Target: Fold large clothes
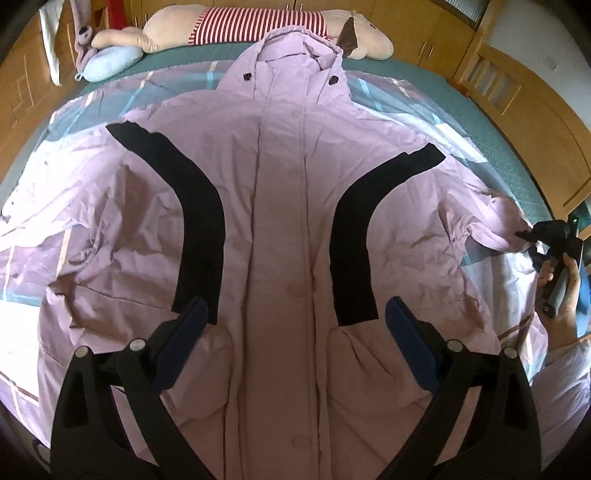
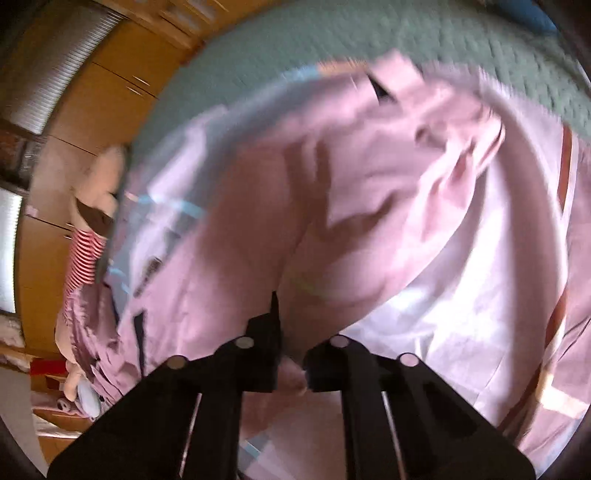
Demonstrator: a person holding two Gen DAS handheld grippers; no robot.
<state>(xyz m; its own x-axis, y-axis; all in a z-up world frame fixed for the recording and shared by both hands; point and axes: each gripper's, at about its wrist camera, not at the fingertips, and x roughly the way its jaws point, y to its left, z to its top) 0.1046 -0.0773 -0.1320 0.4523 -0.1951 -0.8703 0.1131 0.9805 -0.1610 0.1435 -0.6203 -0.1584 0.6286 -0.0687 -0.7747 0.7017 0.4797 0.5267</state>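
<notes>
left gripper (image 1: 293, 314) spread wide, hovering over one lilac coat (image 1: 280, 206) laid flat on bed (image 1: 461, 96); two black stripes. right gripper (image 2: 291, 363) pinching the coat's sleeve end. one plush toy (image 1: 258, 27) behind the hood.

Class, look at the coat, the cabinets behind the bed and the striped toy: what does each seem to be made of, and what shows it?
Lilac coat: likely a matte woven fabric with padding; it creases softly and puffs between seams. Its black panels look like a different, flatter cloth.
Cabinets: wood or wood veneer, smooth with a slight sheen; warm brown panels.
Striped toy: soft plush, stuffed; rounded shape.
</notes>
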